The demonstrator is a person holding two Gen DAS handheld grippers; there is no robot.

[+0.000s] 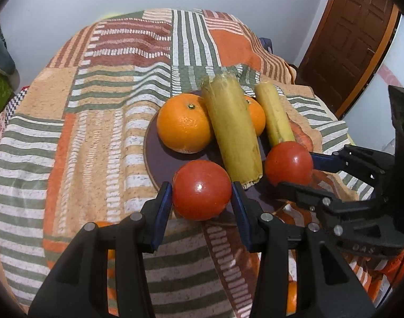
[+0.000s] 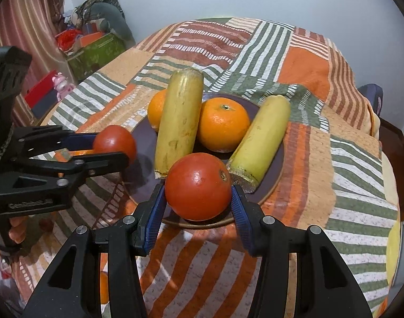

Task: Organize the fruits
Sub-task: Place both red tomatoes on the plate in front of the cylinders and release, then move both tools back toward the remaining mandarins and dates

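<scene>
Nearest, the left hand-held gripper (image 1: 202,193) is clamped on one tomato (image 1: 201,189) at the plate's (image 1: 159,159) near rim; the right hand-held gripper (image 2: 198,193) grips another tomato (image 2: 198,185), seemingly just above the rim. Behind lie two yellow-green stalks (image 2: 179,122), two oranges (image 2: 223,124), and the blanket-covered worktop (image 2: 347,159); only the right view shows the green box (image 2: 96,53).

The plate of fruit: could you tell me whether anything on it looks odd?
Yes: the two yellow-green stalk pieces on the plate have cut, fibrous ends and look more like cane than fruit. Nothing looks spilled.
</scene>
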